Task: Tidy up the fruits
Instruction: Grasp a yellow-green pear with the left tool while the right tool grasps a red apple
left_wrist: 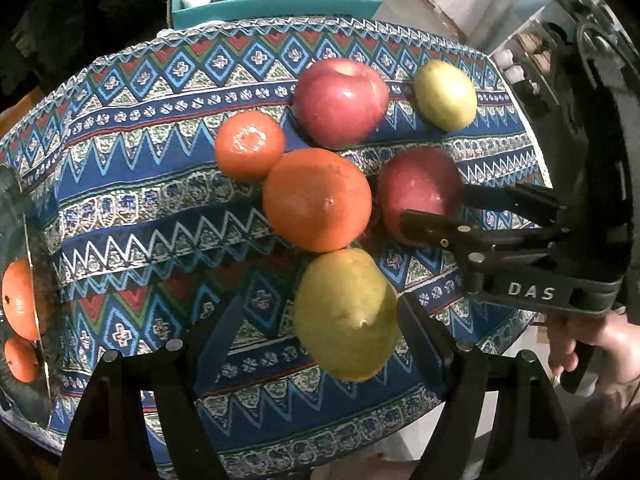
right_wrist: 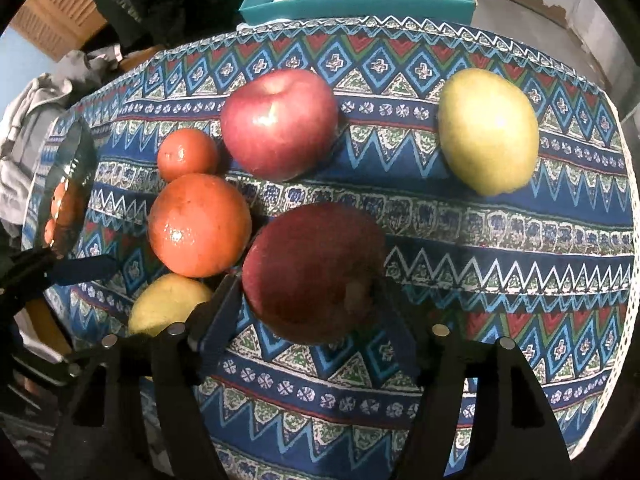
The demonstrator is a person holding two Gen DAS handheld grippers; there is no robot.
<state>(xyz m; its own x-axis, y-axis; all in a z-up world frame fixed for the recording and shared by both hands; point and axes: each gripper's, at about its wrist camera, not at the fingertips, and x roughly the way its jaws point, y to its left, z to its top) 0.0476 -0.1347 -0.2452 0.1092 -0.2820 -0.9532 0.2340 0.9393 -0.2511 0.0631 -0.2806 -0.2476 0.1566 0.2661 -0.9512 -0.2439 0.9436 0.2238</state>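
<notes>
The dark apple (right_wrist: 314, 272) lies on the cloth (right_wrist: 500, 256) at the near middle of the fruit group, between the two fingers of the right gripper (right_wrist: 308, 308); the jaws have closed in on it and the pads appear to press its flanks, so I judge it gripped, though it is not yet lifted; from the left wrist view the same apple (left_wrist: 418, 194) shows with that gripper's fingers across its right side; the step in hand, as I judge it, is the taking of this apple for sorting with its like

The second red apple (right_wrist: 280, 124) sits further back; the large orange (right_wrist: 200, 224) lies just left of the gripped apple and touches or nearly touches the small orange (right_wrist: 187, 154); the next move calls for a straight lift, since a sideways pull could roll the large orange

The left gripper (left_wrist: 316, 320) stands open, its jaws either side of the near pear (left_wrist: 346, 314), pads not plainly in contact; the far pear (left_wrist: 445, 94) lies apart at the back right

Hidden or unclear: the glass dish (left_wrist: 24, 300) at the left edge is cut off, oranges inside it seen only in part; the pad contact on the apple is shadowed; the teal box (right_wrist: 360, 4) holds bags I cannot identify; a hand (left_wrist: 592, 352) shows only partly
</notes>
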